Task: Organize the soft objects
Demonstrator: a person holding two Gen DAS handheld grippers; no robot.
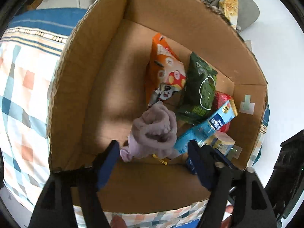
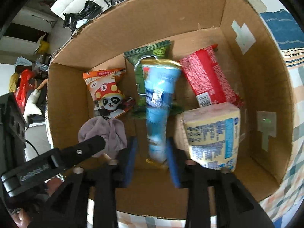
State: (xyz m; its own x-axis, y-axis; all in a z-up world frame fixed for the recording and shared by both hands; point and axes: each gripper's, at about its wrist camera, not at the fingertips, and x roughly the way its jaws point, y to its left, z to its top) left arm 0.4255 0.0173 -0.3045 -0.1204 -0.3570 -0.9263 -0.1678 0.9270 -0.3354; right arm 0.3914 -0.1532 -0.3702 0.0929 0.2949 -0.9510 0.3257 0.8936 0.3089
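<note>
Both tools are over the cardboard box [image 1: 117, 60] now, each with something between its fingers. The left tool [image 1: 153, 152] has a bundled grey-purple cloth [image 1: 155, 131] sitting between its blue pads, low centre of the left view. The fingers look spread wide, with a gap showing beside the cloth on both sides, so I judge it released or only lightly resting there, not clamped. The cloth hangs just below the orange panda snack bag [image 1: 165, 72] and beside the green snack bag [image 1: 201, 87].

Over on the right view, the right tool [image 2: 151, 153] is closed in on the lower end of a light blue packet [image 2: 157, 110], which stands up through the centre of the frame, leaning over the green bag. It sits between the orange bag at left and the red packet [image 2: 209, 79] and the wrapped yellow block [image 2: 212, 133] at right.

Judging the step: both items are being set into the box. To do it well, lower the blue packet flat into the bare strip of floor between the green bag and the yellow block, rather than letting it topple across the others. The cloth wants the open left half of the box, seen in the left view; let it go low so it stays bundled. Mind the two tools, which sit close together at the box's near wall.
</note>
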